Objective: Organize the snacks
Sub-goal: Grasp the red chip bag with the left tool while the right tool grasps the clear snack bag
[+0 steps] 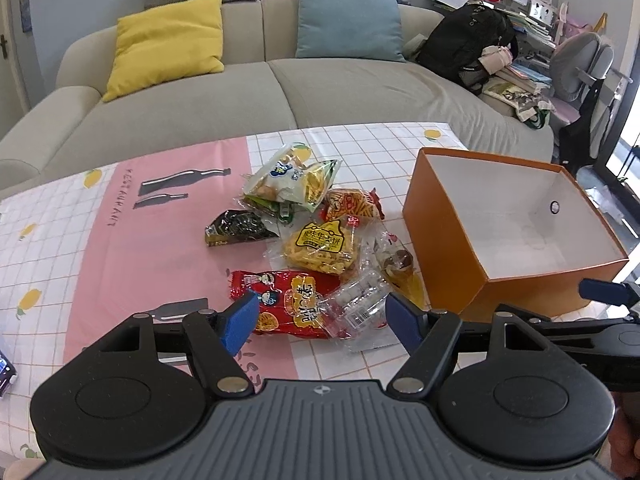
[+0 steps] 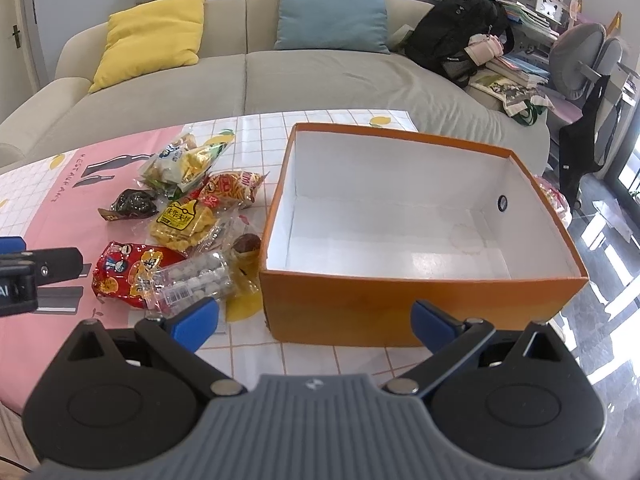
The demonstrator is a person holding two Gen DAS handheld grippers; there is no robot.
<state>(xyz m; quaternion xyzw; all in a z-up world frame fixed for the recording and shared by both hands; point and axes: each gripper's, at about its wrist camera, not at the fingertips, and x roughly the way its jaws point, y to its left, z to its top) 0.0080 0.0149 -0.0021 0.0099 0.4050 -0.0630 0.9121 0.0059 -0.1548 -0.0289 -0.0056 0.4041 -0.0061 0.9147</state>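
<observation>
Left claw (image 1: 318, 316): spread wide, nothing held, blue rubbery pads on black hinged fingers. Just ahead between the pads, a glossy red crinkled snack packet (image 1: 280, 300) flat on the counter, overlapped on its right by a clear plastic sleeve of small white candies (image 1: 360, 300). Beyond these, a transparent bag of ridged yellow crackers (image 1: 320, 248); further ahead a red-and-yellow pack of thin sticks (image 1: 352, 204), a puffy pale green-and-white pouch (image 1: 288, 180), and to the left a dark shiny pouch (image 1: 236, 230).

Right claw (image 2: 316, 324): likewise spread wide and empty, hovering low. Directly ahead, touching nothing, a rectangular orange cardboard box (image 2: 420, 304) with smooth white inside walls and a small round eyelet in its right wall. Snack heap ahead-left of this claw, just beside the box's left wall.

Underneath, the counter (image 1: 120, 240), covered by a smooth pink and white-checked cloth with lemon prints.
</observation>
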